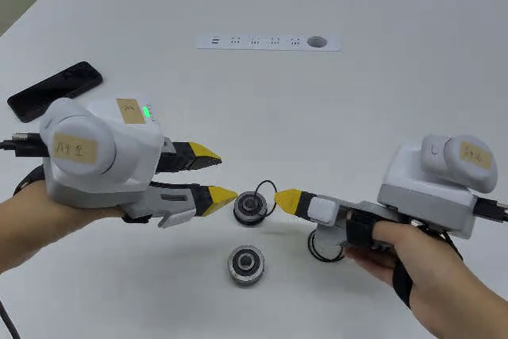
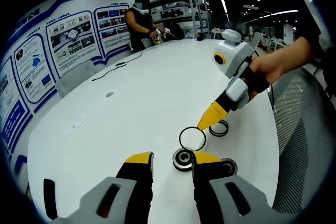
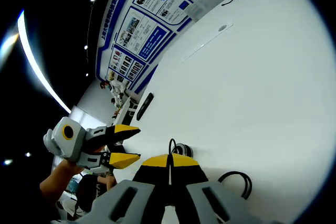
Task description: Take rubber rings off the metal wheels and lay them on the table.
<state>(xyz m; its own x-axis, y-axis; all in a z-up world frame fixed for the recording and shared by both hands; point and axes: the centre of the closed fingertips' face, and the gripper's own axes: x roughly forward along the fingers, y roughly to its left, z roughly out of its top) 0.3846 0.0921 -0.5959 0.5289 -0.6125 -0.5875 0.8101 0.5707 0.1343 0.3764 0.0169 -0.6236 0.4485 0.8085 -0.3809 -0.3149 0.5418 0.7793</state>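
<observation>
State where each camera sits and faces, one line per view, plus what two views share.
Head view: on the headset, facing down at the table; left hand and right hand show.
Left gripper view: on the left gripper, facing the right gripper; own open jaws show.
Right gripper view: on the right gripper, facing the left; own jaws pinch a rubber ring.
Shared: the metal wheel between them.

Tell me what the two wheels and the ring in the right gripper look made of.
The far wheel and near wheel: metal, judging by the shiny grey faces; the dark parts are unclear. The ring in the right gripper: thin, matt black, probably rubber.
</observation>
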